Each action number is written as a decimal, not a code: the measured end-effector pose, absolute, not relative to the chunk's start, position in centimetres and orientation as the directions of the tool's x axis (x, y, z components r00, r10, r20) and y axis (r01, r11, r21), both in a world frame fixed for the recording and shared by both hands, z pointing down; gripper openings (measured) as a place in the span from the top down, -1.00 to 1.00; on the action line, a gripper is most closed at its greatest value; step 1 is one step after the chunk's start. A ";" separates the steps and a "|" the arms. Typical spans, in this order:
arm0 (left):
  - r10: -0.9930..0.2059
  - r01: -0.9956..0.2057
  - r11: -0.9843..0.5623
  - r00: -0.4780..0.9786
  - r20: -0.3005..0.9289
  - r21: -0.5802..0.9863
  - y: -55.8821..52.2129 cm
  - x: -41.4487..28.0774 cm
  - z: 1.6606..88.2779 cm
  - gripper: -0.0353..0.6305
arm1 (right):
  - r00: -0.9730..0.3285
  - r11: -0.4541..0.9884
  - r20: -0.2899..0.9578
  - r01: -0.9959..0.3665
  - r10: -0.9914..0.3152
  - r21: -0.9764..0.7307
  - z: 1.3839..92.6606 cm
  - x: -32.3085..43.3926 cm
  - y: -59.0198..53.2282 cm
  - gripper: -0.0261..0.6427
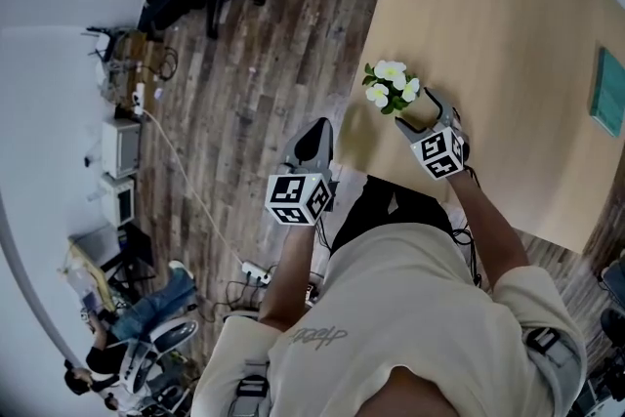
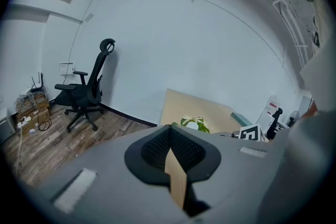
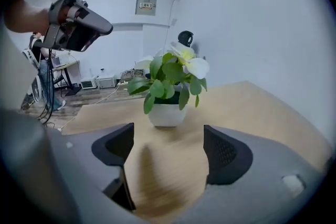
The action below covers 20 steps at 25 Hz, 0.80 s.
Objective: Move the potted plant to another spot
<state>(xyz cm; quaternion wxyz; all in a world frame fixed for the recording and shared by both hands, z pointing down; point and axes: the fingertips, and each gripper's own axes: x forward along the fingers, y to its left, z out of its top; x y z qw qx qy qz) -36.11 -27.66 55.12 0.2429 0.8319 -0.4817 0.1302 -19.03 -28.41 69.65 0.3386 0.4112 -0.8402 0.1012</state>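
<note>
the potted plant (image 3: 167,113) looks light; its smooth, rigid pot suits a side grip, not the soft leaves. the right gripper (image 3: 168,147) gapes empty; the left gripper (image 2: 171,150) is closed, empty.

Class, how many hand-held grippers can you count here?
2. The left gripper hangs shut over the floor beside the table; the right gripper is open above the table, just behind the potted plant.

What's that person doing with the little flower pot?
A person holds a grey gripper in each hand. The right gripper is open, just short of the small white pot of green leaves and white flowers, which stands ungripped on the light wooden table. The left gripper is shut and empty.
</note>
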 end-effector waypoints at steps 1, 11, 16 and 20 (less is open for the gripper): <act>-0.738 -0.862 -0.424 0.507 0.446 0.278 -27.6 -36.0 55.0 0.84 | -0.432 0.634 0.651 -0.767 -0.624 0.098 69.3 -18.7 -27.9 -0.33; -0.748 -0.845 -0.470 0.535 0.393 0.255 -27.4 -34.8 52.5 0.84 | -0.465 0.617 0.569 -0.781 -0.679 0.098 63.1 -16.8 -24.9 0.03; -0.753 -0.843 -0.474 0.538 0.380 0.255 -27.0 -35.2 51.3 0.84 | -0.478 0.579 0.482 -0.812 -0.734 0.076 58.8 -16.0 -24.9 0.37; -0.759 -0.839 -0.484 0.543 0.358 0.247 -27.3 -35.2 50.1 0.84 | -0.463 0.550 0.419 -0.828 -0.781 0.108 55.5 -15.2 -25.2 0.64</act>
